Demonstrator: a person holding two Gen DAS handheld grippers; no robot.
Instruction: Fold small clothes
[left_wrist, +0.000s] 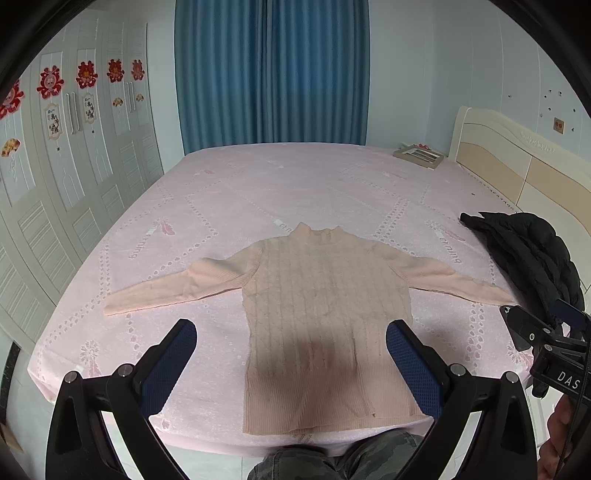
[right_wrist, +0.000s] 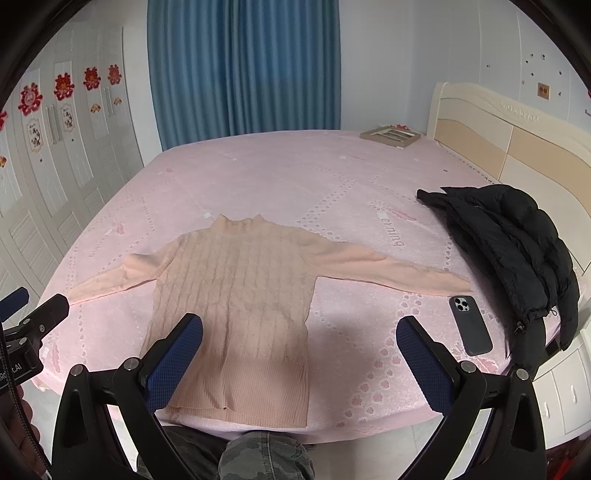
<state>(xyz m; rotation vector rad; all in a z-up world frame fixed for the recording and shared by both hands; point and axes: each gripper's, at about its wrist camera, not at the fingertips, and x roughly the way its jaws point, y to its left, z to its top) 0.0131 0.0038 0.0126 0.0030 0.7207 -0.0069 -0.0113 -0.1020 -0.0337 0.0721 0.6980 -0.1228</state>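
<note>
I hold my left hand-held gripper (left_wrist: 291, 339) tilted downward over the near edge of the bed (left_wrist: 258, 192), its jaws spread wide with nothing between the blue pads (left_wrist: 170, 363). Directly ahead of it, between and beyond the two fingers, the pink sweater (left_wrist: 325, 321) lies flat on the pink bedspread, front up, collar pointing away from me and both sleeves stretched out to the sides. Its hem sits at the bed's near edge, just below the gripper tips in the left wrist view.

My right hand-held gripper (right_wrist: 299, 338) points down at a similar angle, jaws also wide and empty. The sweater (right_wrist: 240, 306) lies ahead and to its left, with the left finger hovering over the lower body of the garment and the right finger over bare bedspread. Just beyond and to the right of that right finger a dark phone (right_wrist: 470, 325) lies face down, near the end of the sweater's sleeve. Further right a black puffer jacket (right_wrist: 517, 251) is heaped at the bed's edge.

My camouflage trousers (right_wrist: 258, 458) show below both grippers, against the bed. Far ahead a picture frame (right_wrist: 389, 136) lies by the headboard (right_wrist: 498, 133), and a blue curtain (right_wrist: 243, 66) hangs beyond the bed.
</note>
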